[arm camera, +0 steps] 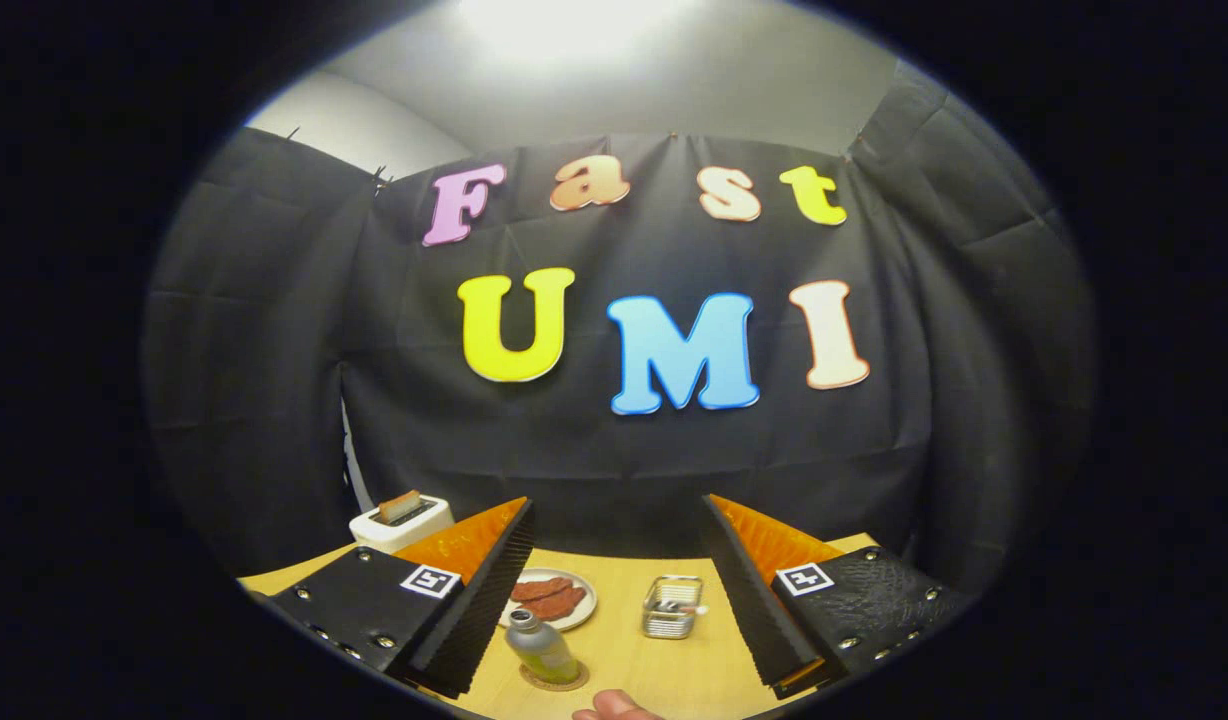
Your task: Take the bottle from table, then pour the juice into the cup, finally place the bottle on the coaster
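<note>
The bottle [541,648] stands upright on a round coaster [554,678] near the front edge of the desk [694,670], so it already sits where the task sentence wants it at the end. Whether the pouring was done, this moment cannot say; the same scene would also fit a bottle waiting on its coaster to be taken.

The gripper [619,600] is held above the desk and a little behind the bottle, with its jaws wide apart and holding nothing. The bottle lies low between the two fingers, closer to the left finger [474,600] than to the right one [764,600]. Its long axis is vertical, with the grey cap on top and the greenish body below. If the bottle must be gripped, I think the jaws need to come down and a bit to the left, so that the body is centred between them.

A cup I cannot make out with certainty. A small see-through container with a metal rim [672,606] stands farther back toward the middle of the desk, just beside the right finger, and it may be the cup. A white plate [551,600] with reddish slices stands behind the bottle. A white toaster [402,520] with one slice in it is at the far left corner.

A fingertip of a person [619,706] shows at the very front edge. The desk is of light wood, and dark cloth closes the booth behind it.
</note>
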{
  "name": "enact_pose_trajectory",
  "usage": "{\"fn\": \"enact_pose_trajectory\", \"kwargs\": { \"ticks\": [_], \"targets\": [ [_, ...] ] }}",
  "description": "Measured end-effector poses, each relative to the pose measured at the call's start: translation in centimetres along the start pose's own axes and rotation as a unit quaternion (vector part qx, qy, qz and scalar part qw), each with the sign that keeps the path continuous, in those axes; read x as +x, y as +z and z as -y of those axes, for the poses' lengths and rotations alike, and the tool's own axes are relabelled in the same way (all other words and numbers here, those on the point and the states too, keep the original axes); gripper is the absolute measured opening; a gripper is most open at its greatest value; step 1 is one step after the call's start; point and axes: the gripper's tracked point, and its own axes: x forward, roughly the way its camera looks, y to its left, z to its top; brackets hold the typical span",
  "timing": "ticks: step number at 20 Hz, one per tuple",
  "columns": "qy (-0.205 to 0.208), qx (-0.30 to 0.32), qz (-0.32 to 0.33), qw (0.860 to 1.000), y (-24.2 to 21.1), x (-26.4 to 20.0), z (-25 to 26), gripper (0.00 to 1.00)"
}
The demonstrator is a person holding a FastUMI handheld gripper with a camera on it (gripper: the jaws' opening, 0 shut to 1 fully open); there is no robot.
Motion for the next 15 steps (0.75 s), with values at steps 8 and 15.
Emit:
{"fn": "enact_pose_trajectory", "kwargs": {
  "ticks": [8, 15],
  "targets": [
    [-0.054, 0.008, 0.018, 0.998, 6.4, -5.5, 6.8, 0.99],
    [-0.064, -0.003, 0.03, 0.998, 6.8, -7.4, 10.1, 0.99]
  ]
}}
